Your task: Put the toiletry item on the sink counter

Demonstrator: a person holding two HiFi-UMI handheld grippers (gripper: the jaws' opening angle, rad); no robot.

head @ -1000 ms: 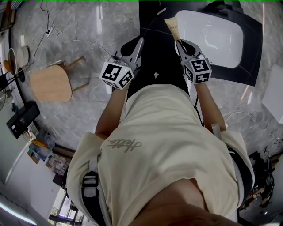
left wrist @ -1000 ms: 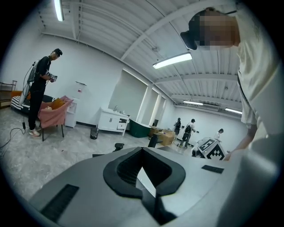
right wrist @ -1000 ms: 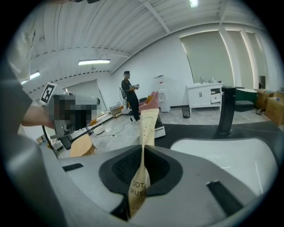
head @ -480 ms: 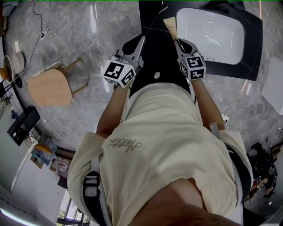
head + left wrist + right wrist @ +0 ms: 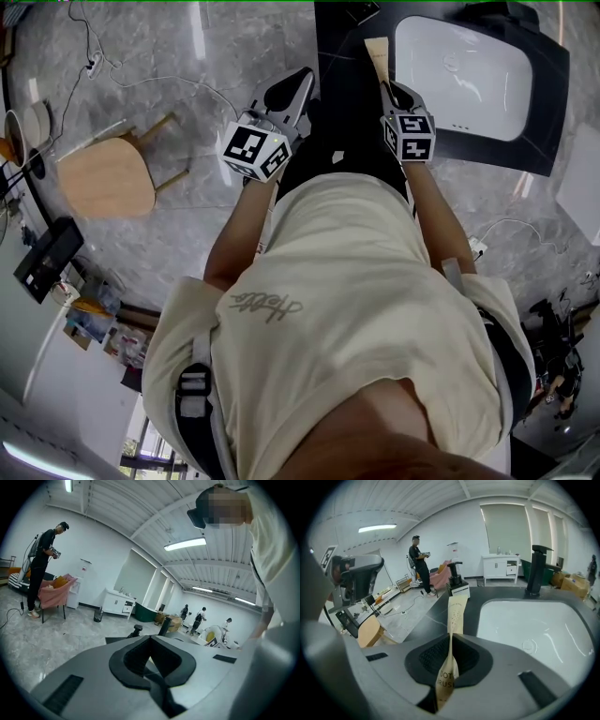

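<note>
The toiletry item is a long tan paper packet (image 5: pixel 377 54) (image 5: pixel 457 611) with dark print. My right gripper (image 5: pixel 386 86) (image 5: pixel 449 677) is shut on its lower end, and its free end points forward over the black sink counter (image 5: pixel 342 56) (image 5: pixel 487 595). Just right of the packet lies the white basin (image 5: pixel 469 80) (image 5: pixel 534 630). My left gripper (image 5: pixel 302 82) (image 5: pixel 151 667) hangs over the counter's left edge, jaws shut with nothing between them.
A black faucet (image 5: pixel 536 569) stands behind the basin and a black soap dispenser (image 5: pixel 457 581) on the counter beyond the packet. On the floor to the left are a wooden stool (image 5: pixel 108 176) and cables (image 5: pixel 141 84). A person (image 5: pixel 42 569) stands far off.
Both grippers have edged slightly forward towards the counter. The packet stays held in the right gripper, and the left stays shut.
</note>
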